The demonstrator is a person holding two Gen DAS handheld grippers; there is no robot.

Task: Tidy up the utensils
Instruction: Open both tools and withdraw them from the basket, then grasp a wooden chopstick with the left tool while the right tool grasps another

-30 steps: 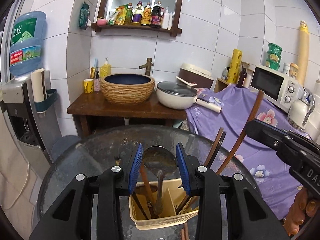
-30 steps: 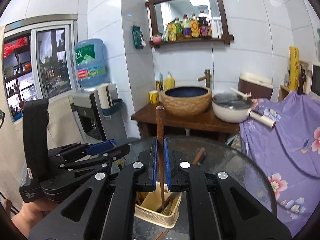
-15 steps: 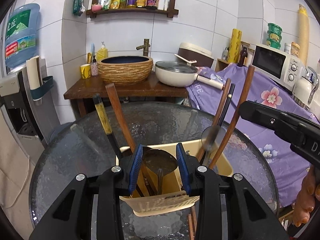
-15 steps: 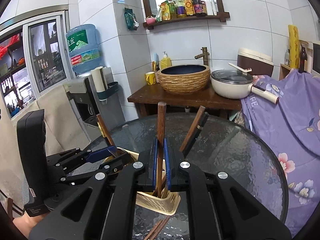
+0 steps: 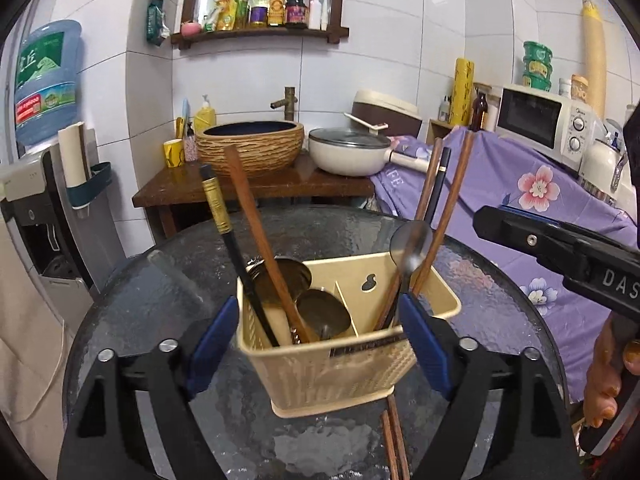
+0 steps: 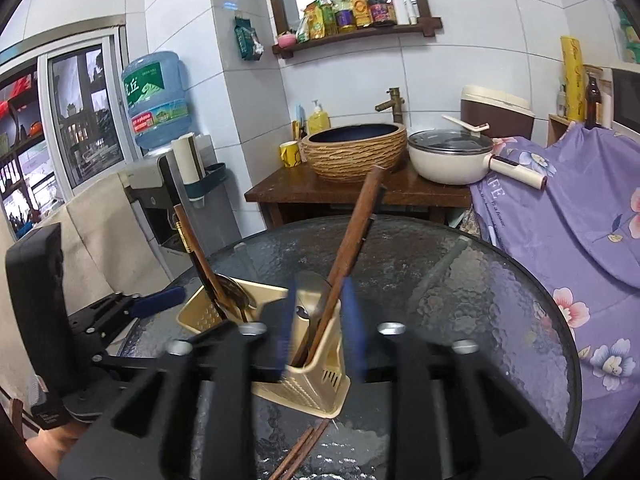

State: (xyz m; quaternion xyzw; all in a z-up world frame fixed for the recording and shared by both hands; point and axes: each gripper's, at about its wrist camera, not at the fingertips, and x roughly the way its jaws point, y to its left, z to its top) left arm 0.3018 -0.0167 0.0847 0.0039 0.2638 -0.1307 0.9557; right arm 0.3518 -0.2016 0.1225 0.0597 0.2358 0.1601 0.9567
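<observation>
Left gripper [image 5: 320, 332] jaws are opening, now released around the utensil basket [image 5: 340, 356]; the spoon [image 5: 320, 312] held before stands inside. Right gripper [image 6: 320, 320] jaws are opening off the wooden chopstick [image 6: 348, 248], which leans in the basket. Loose chopsticks [image 6: 300, 452] lie on the glass worktop [image 6: 460, 280].

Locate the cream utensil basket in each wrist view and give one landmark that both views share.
Left wrist view: the cream utensil basket sits low at centre, between the left gripper's opening jaws.
Right wrist view: its narrow end is low, left of centre, between the right gripper's opening jaws.
Shared landmark: the woven-pattern basin on the wooden stand.
</observation>
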